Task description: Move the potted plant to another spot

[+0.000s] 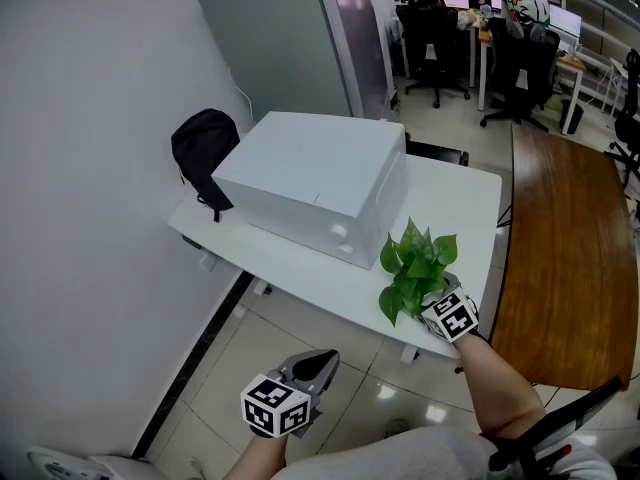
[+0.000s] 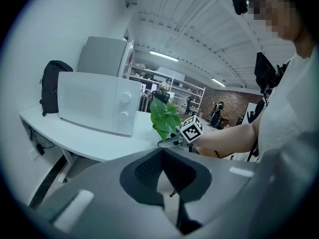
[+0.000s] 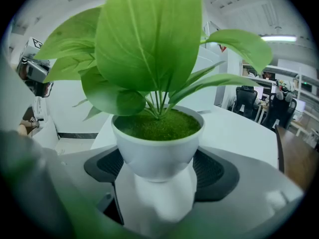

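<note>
The potted plant (image 1: 415, 263) has broad green leaves (image 3: 149, 44) and a small white pot (image 3: 157, 143) topped with green moss. My right gripper (image 3: 157, 183) is shut on the pot's lower part, one dark pad on each side. In the head view it holds the plant at the front edge of the white table (image 1: 300, 268), by the microwave's right corner. My left gripper (image 1: 315, 366) hangs lower, over the tiled floor in front of the table; its jaws are shut with nothing between them. The left gripper view shows the plant (image 2: 164, 118) and the right gripper (image 2: 172, 142) ahead.
A white microwave (image 1: 315, 183) fills the table's middle, and a black backpack (image 1: 205, 153) leans at its far left end against the wall. A brown wooden table (image 1: 565, 248) stands to the right. A grey fridge (image 1: 300, 38) and office chairs (image 1: 435, 38) stand behind.
</note>
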Demonstrator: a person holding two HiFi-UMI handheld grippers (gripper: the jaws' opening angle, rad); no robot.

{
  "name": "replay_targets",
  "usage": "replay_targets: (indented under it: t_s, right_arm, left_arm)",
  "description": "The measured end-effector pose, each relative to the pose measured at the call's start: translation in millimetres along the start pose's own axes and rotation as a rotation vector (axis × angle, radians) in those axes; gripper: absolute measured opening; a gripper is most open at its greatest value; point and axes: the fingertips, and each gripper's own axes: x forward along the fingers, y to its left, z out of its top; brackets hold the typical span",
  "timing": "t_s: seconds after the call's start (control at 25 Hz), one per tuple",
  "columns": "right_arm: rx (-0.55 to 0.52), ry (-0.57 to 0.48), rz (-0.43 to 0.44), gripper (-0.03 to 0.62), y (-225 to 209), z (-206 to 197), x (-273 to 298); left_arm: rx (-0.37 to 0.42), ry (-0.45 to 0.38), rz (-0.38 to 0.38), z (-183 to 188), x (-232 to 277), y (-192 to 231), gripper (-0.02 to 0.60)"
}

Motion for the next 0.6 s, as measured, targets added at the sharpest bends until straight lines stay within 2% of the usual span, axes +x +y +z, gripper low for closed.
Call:
replay_targets:
  t_s: [0.6]
  right_arm:
    - [-0.009,-0.012,0.023,0.440,0,-1,7]
  left_arm:
    - [-0.003,0.008,-0.023,-5,11,9,-0.005]
